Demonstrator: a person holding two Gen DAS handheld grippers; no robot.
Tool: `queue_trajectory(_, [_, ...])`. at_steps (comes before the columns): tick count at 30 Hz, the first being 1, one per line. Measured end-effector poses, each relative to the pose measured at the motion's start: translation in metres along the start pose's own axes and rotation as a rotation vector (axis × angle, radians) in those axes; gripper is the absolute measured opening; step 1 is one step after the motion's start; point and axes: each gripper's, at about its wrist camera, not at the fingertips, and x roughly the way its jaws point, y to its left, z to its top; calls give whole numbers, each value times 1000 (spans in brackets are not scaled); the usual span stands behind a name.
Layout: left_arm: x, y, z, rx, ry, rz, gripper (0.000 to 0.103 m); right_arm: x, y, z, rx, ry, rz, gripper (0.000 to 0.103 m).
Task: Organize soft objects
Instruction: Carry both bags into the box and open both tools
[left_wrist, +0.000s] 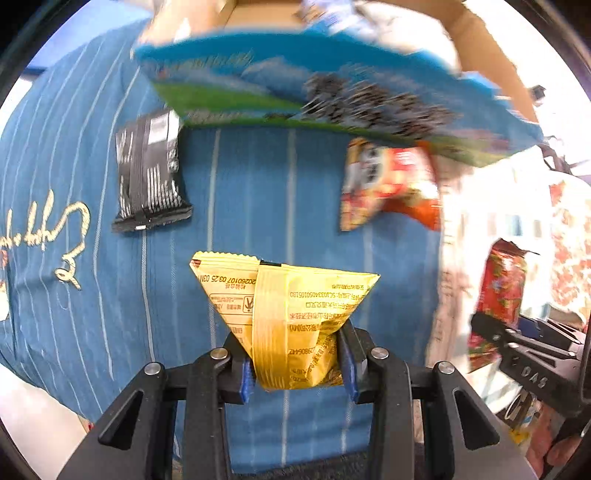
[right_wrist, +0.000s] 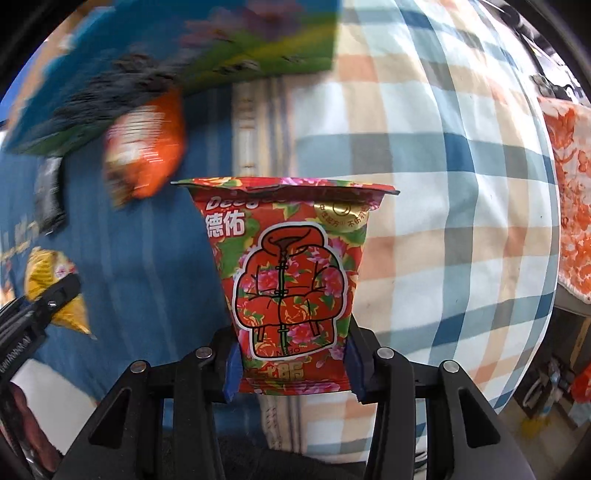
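Overhead, blue striped cloth (left_wrist: 258, 192) beside plaid cloth (right_wrist: 443, 221); packets scattered.

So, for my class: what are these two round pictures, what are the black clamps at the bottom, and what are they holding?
Each picture comes from a fisheye camera on a hand-held gripper, a two-finger clamp that a person carries, one per hand. The left hand-held gripper pinches a yellow packet. The right hand-held gripper pinches a red flowered packet. On the blue striped cloth lie a black packet and a red-orange packet. A blurred blue-green bag shows behind them, and there is a checked cloth to the right.
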Motion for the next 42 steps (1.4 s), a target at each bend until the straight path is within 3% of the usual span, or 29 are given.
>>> queue_trajectory(8, [-85,-26,2,66,-132,-36,33,-80,12,-13,-26,-131,83,47])
queue_trajectory(13, [-120,-42,25,79,-203,-67,33,-131,0,6,-54,-212,121,46])
queue_trajectory(22, [-166,-50,55,75,-302,-107,33,-174,18,17,-78,-311,169,46])
queue_trajectory(29, [-181,-48,92,93,-355,-108,33,-189,13,50,-80,-355,213,46])
queue_trajectory(35, [-170,-37,147,94,-319,-98,33,-185,19,107,-78,-339,195,46])
queue_trajectory(42, [-106,-13,231,74,-151,-56,33,-130,32,189,-54,-219,102,46])
